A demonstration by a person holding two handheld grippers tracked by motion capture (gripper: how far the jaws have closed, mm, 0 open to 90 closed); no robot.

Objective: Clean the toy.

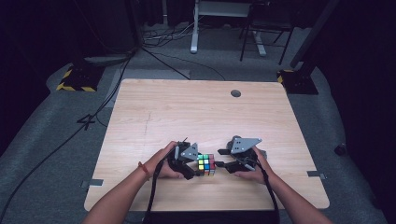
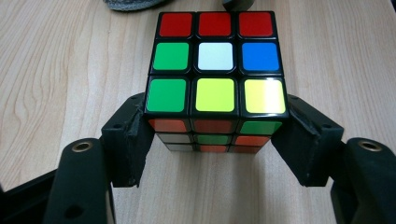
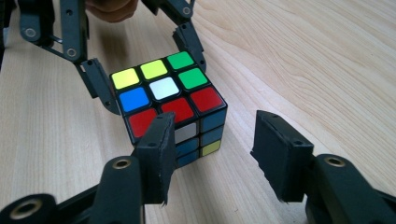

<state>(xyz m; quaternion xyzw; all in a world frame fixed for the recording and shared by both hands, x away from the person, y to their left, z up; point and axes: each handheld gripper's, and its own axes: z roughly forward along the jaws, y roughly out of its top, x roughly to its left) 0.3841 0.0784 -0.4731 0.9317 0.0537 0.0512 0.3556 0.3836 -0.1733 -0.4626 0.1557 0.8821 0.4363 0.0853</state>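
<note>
A scrambled Rubik's cube (image 1: 206, 164) rests on the wooden table (image 1: 196, 112) near its front edge. Its top face shows a red row, then green, white and blue, then green and two yellow stickers (image 2: 215, 63). My left gripper (image 1: 194, 167) comes at it from the left, and its two black pads (image 2: 133, 140) press the cube's opposite sides, shut on it. In the right gripper view that same gripper's fingers (image 3: 99, 86) flank the cube (image 3: 163, 88). My right gripper (image 3: 217, 158) is open just right of the cube, its left pad (image 3: 159, 149) overlapping the near face, with nothing between the jaws.
Bare wood stretches behind and to both sides of the cube. A round cable hole (image 1: 236, 93) sits near the table's far edge. Beyond the table are floor cables (image 1: 93, 116), yellow-black striped bases (image 1: 77, 79) and desk legs (image 1: 194, 28).
</note>
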